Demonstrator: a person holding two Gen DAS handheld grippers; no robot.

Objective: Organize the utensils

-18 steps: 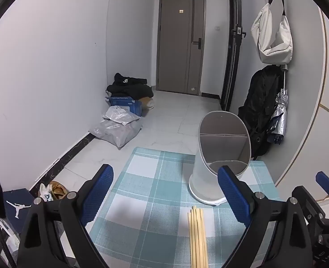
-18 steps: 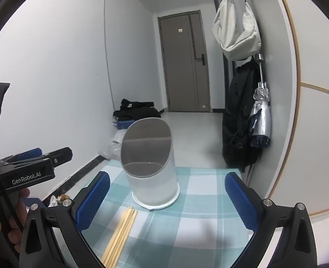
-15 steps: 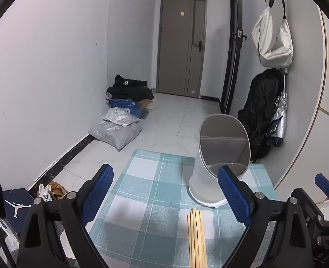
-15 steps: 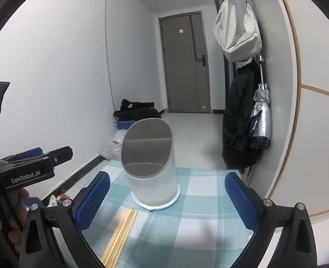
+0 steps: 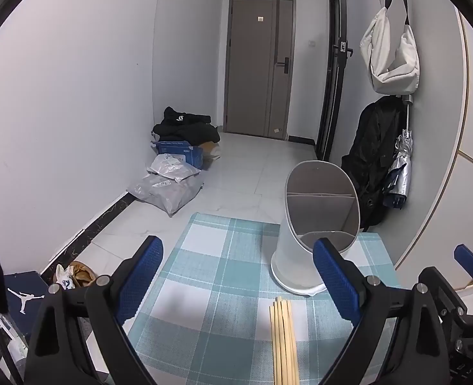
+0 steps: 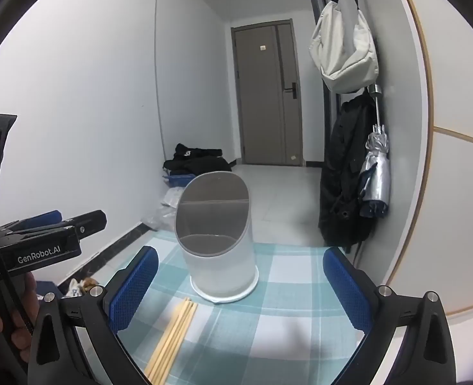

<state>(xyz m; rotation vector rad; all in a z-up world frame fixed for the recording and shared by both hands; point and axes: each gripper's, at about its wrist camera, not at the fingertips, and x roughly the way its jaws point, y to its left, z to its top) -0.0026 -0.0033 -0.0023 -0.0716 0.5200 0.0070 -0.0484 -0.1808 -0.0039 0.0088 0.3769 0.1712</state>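
Spread wide and empty, the left gripper (image 5: 236, 276) hangs above the chopsticks (image 5: 283, 340), which lie bundled on the checked cloth (image 5: 210, 256) just before the holder (image 5: 316, 224); closing low across the bundle would likely lift them together. From the right view, the right gripper (image 6: 239, 284) gapes too, framing the holder; beyond, a tiled hallway and door (image 6: 265, 96).
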